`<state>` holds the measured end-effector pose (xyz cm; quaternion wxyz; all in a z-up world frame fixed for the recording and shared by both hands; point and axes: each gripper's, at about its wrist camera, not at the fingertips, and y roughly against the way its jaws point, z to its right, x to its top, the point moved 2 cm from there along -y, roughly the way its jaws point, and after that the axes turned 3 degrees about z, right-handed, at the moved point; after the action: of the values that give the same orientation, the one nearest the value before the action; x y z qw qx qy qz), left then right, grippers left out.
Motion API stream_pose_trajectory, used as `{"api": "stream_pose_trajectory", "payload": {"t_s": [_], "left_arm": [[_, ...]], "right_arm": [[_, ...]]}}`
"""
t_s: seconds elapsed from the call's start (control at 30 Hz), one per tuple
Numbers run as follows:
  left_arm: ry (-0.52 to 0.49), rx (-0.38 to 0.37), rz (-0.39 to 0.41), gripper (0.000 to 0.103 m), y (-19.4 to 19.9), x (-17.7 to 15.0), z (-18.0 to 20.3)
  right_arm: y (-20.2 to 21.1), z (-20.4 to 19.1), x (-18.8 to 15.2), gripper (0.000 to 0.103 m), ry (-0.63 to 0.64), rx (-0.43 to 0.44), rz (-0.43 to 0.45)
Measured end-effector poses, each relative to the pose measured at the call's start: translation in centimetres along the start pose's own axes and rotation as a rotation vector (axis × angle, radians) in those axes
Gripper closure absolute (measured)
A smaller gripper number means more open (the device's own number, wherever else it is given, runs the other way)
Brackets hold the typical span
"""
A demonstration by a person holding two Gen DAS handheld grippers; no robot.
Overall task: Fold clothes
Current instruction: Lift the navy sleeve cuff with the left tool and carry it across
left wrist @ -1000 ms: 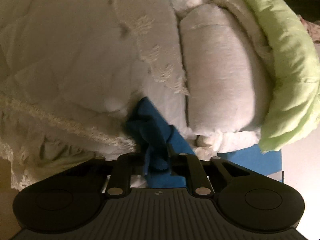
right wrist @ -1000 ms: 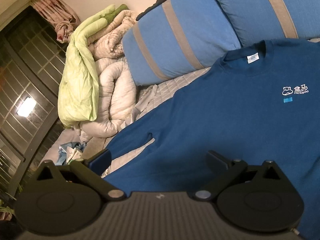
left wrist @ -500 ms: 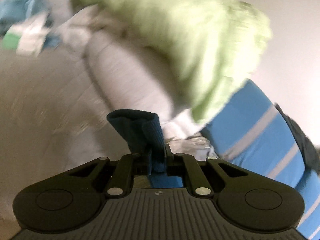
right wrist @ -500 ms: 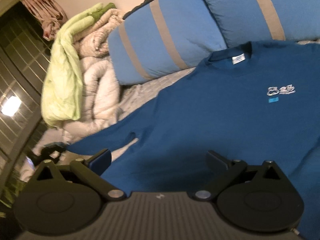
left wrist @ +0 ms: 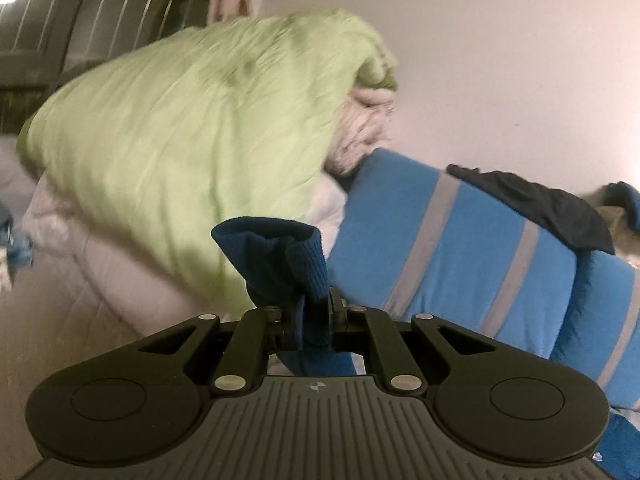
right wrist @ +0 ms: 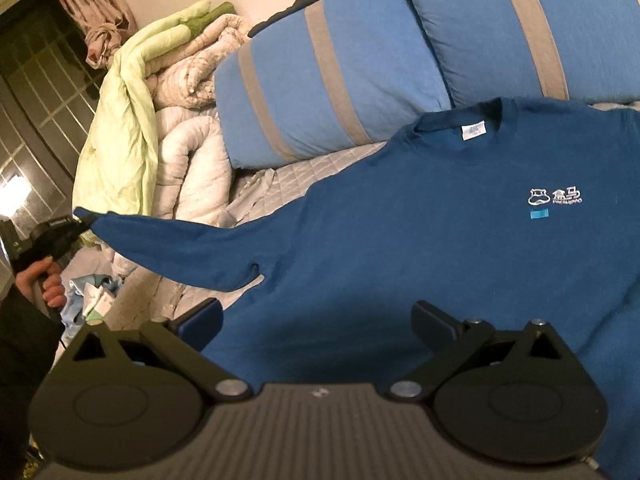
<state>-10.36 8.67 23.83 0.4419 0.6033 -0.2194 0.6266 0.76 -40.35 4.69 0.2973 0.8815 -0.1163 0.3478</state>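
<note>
A dark blue long-sleeved shirt (right wrist: 420, 240) lies face up on the bed, collar toward the pillows, a white logo on its chest. My left gripper (left wrist: 310, 312) is shut on the ribbed sleeve cuff (left wrist: 276, 264) and holds it raised. In the right wrist view the left gripper (right wrist: 80, 220) is at far left, with the sleeve (right wrist: 168, 248) stretched out straight from the shirt. My right gripper (right wrist: 316, 320) is open and empty, hovering over the shirt's lower body.
Two blue pillows with grey stripes (right wrist: 340, 80) lie at the head of the bed, a black garment (left wrist: 552, 208) on top. A light green blanket (left wrist: 180, 128) and rolled white quilts (right wrist: 192, 160) are piled left. A dark window (right wrist: 36, 92) is behind.
My left gripper has lifted the cuff off the bed and pulled the sleeve out to the left until taut. The right gripper has stayed open over the shirt, shifting slightly.
</note>
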Motion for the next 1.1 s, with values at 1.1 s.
{"api": "stream_pose_trajectory", "payload": {"t_s": [1.1], "left_arm": [[-0.500,-0.349,-0.055,0.091,-1.1,-1.5,27.8]], "right_arm": [[0.4,2.6,0.4,0.000,-0.215,0.141,-0.013]]}}
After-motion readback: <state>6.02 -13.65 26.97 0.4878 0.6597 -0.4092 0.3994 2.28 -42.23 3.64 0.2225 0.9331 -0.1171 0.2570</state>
